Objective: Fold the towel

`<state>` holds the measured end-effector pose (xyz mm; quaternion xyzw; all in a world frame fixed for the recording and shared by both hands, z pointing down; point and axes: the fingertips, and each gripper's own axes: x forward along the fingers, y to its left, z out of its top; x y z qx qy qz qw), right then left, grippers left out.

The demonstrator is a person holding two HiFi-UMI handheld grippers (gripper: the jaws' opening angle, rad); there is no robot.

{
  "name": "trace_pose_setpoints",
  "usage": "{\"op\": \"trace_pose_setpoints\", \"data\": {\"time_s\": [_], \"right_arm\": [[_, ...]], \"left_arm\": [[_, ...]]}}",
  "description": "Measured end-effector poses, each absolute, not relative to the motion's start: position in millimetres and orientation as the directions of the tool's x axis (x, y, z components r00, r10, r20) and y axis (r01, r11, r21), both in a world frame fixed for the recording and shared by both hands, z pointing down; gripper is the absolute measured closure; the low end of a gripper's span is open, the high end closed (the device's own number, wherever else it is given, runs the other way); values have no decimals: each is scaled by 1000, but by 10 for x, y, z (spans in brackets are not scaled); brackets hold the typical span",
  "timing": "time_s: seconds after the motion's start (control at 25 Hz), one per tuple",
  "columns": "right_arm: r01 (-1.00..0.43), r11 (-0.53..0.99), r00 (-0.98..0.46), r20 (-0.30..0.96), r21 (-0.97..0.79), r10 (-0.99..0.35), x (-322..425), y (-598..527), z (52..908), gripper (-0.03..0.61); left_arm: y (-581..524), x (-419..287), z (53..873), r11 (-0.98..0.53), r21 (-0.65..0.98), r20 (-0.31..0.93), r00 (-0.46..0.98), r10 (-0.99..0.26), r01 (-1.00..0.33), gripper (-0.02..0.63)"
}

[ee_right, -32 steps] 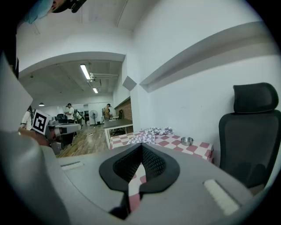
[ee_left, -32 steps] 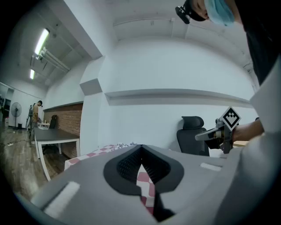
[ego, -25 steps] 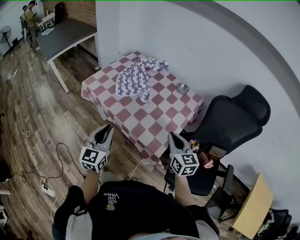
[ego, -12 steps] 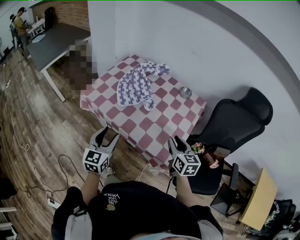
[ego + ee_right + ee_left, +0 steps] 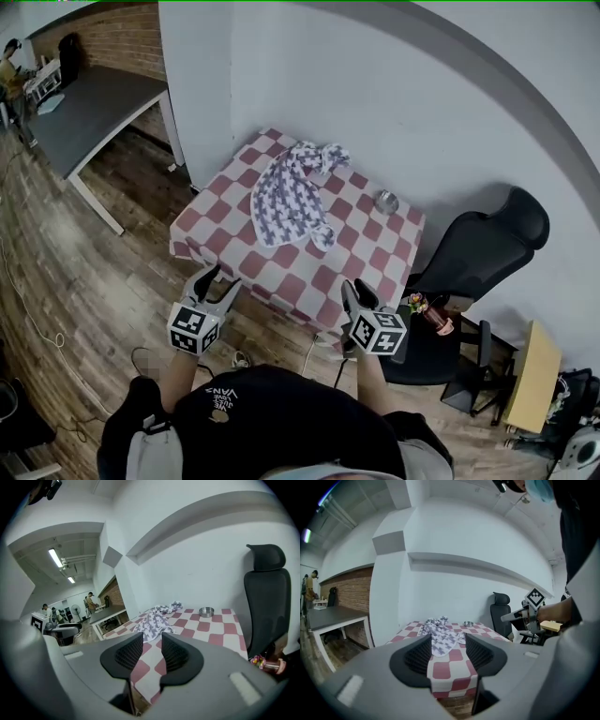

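Purple-patterned towel (image 5: 292, 192), crumpled on the checked desk (image 5: 373, 246), looks soft and floppy, best pinched at two corners; left tongs (image 5: 220, 281) and right tongs (image 5: 353, 296), just opened, hover spread and empty short of it.

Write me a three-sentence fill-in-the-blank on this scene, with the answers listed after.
1. The crumpled ____ lies on the checked tablecloth.
2. The office chair is ____.
3. The small bowl near the wall is made of ____.
Missing words: towel; black; metal.
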<state>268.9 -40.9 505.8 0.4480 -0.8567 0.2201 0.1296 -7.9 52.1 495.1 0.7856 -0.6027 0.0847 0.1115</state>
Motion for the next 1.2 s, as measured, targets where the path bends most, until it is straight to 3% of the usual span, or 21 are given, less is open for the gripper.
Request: {"op": "trace_pose_setpoints", "data": {"time_s": [0.28,0.64,0.92,1.2], "right_arm": [[-872,404,-490,478,-278,-729,2352,-412,5249,466],[-917,333,-397,576,-219,-715,2421,-1016,5805,466],[-916,352,-386,670,-194,-634,2408,-1709,6294,463],[-883,415,-426,748,-220,-509,2265,-1955,6684,403]], "left_arm": [[220,-521,5162,-335,84,328,343,-880,-939,413],[-328,-151,5703,-475,43,426,446,-787,-879,411],[-915,133,6201,-566,-21,560,459,-689,-824,399],[-1281,326,6754,-679,-67,714,440,-544,-731,374]]}}
